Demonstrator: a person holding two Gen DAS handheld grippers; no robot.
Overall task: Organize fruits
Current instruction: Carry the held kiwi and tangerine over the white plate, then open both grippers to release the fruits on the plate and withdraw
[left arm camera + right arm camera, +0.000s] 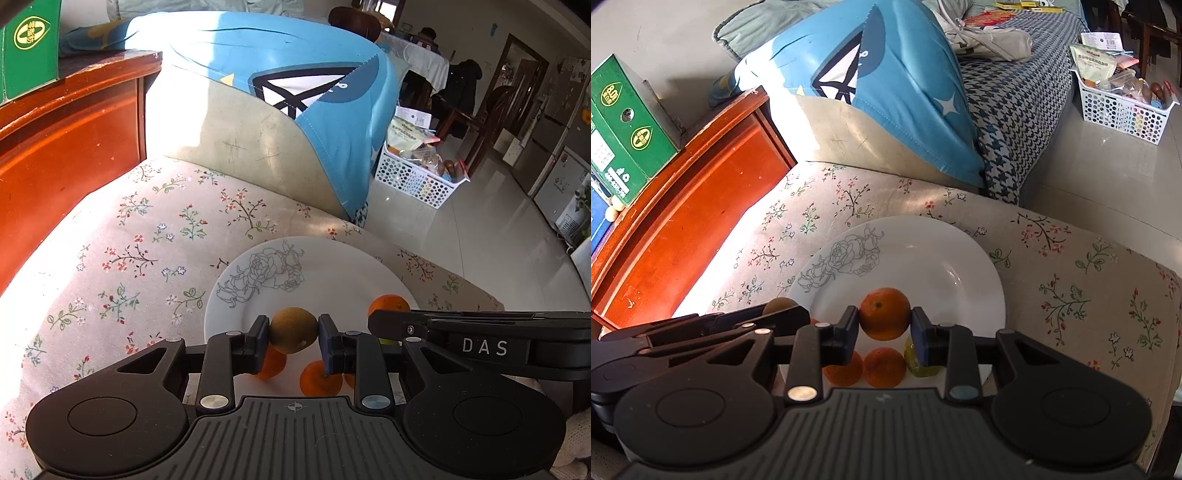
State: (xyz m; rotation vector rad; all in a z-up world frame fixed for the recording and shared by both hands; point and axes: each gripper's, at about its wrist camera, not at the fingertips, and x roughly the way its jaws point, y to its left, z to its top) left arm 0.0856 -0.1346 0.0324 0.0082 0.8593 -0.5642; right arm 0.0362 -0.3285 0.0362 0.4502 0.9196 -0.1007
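**Two fruits gripped over the plate**

The left gripper (293,332) has its jaws clamped on a brownish-green fruit (293,329); the right gripper (884,325) pinches an orange (885,314). Both hang above the near part of a white plate (923,254) on a floral cushion (1071,280). More oranges (883,367) lie on the plate under the fingers, partly hidden. Only the right view shows a yellow-green fruit (916,363) beside them — and the houndstooth sofa (1015,103). A blue pillow (295,74) sits far, a wooden cabinet (66,147) left, a white basket (417,177) on the floor right.
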